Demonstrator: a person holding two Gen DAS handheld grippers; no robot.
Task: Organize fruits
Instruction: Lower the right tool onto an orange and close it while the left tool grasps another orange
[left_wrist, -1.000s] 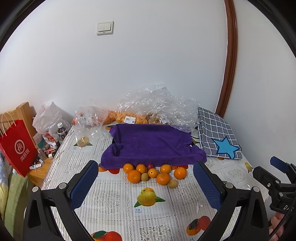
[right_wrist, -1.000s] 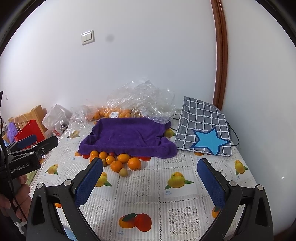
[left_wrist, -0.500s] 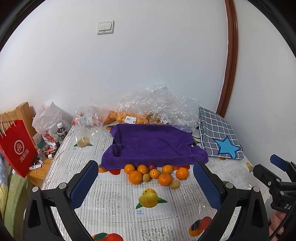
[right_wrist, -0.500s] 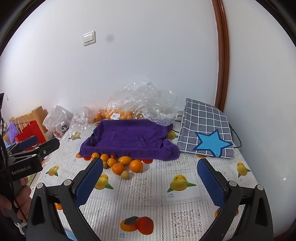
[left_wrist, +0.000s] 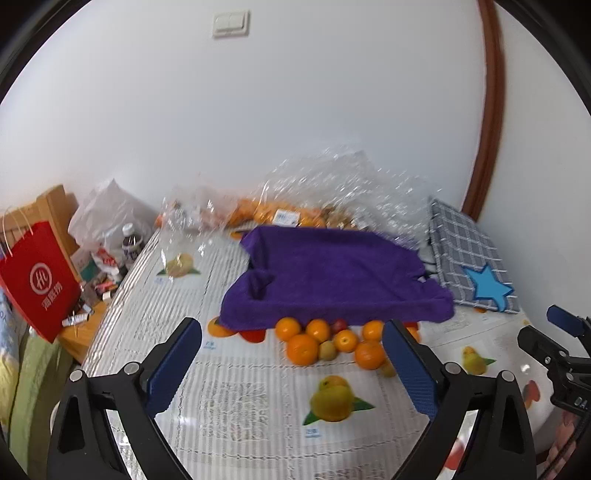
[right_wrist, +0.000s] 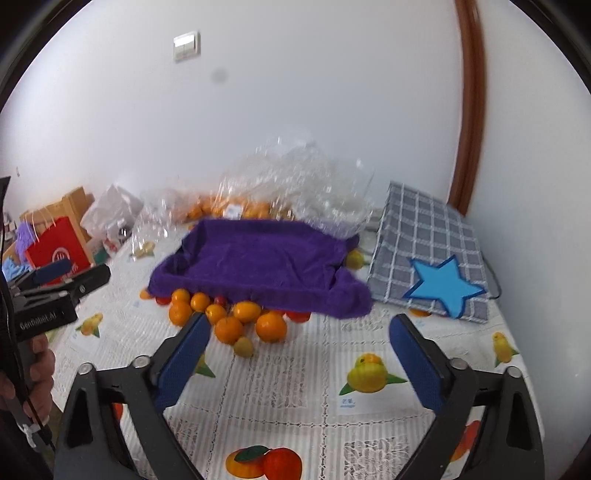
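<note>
Several oranges (left_wrist: 303, 348) and small yellow-green fruits (left_wrist: 327, 350) lie loose on the fruit-print tablecloth (left_wrist: 243, 402) in front of a tray draped in purple cloth (left_wrist: 332, 273). The same pile of oranges (right_wrist: 229, 328) and purple tray (right_wrist: 258, 258) show in the right wrist view. My left gripper (left_wrist: 291, 363) is open and empty, hovering short of the pile. My right gripper (right_wrist: 299, 360) is open and empty, just right of the pile. The right gripper shows in the left wrist view (left_wrist: 554, 339); the left one shows in the right wrist view (right_wrist: 62, 280).
Clear plastic bags (left_wrist: 332, 184) with more oranges lie behind the tray against the wall. A grey checked bag with a blue star (right_wrist: 432, 266) lies at the right. A red paper bag (left_wrist: 40, 280), a bottle (left_wrist: 131, 240) and clutter stand off the table's left edge.
Both grippers have moved forward and lower toward the fruit pile; the fruits and tray look larger and closer. Both stay open.
</note>
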